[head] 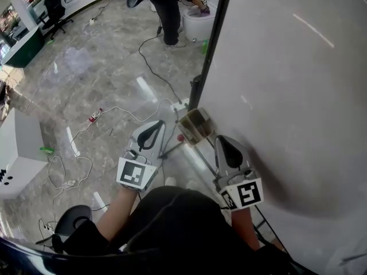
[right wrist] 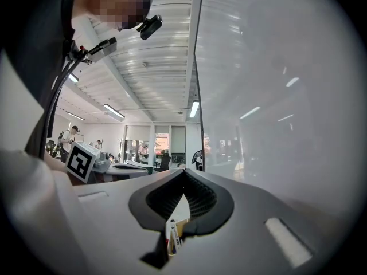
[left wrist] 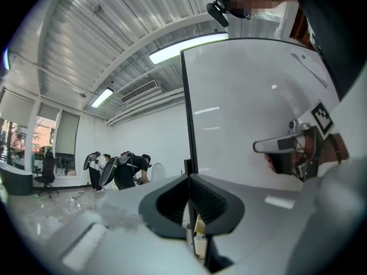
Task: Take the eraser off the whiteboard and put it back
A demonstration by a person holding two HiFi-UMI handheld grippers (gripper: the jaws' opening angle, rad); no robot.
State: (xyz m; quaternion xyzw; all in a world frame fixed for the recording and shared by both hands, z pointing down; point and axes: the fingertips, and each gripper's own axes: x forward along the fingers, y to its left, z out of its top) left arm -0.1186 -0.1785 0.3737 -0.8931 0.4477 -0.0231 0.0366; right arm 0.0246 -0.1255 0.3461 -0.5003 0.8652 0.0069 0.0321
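Neither of my grippers has anything in it, so as things lie the eraser is not in hand, and I can't make out an eraser anywhere on the visible face of the whiteboard (head: pixel 287 96). That face looks bare and glossy in the head view and in both gripper views. I judge that either the take has not started or the eraser has already gone back, and I cannot say which. My left gripper (head: pixel 156 126) has its jaws pressed together with nothing between them. In its own view the tips (left wrist: pixel 188 179) meet along one line just beside the board's dark edge, and the board fills the side toward 3 o'clock. My right gripper (head: pixel 222 142) reads the same, with its jaws together and empty. It sits close against the board, which runs off toward 2 o'clock in its own view (right wrist: pixel 183 173). The only likely place for the eraser is the small holder (head: pixel 194 125) at the board's lower edge. It lies between the two grippers, at about 1 o'clock from the left one and about 10 o'clock from the right one, near both but touching neither. I can see a marker (right wrist: pixel 172 238) poking up from it below the right jaws, but whether an eraser lies in there too is too small and cluttered to tell. If the take is yet to come, I would have to open a gripper first and then find the eraser.
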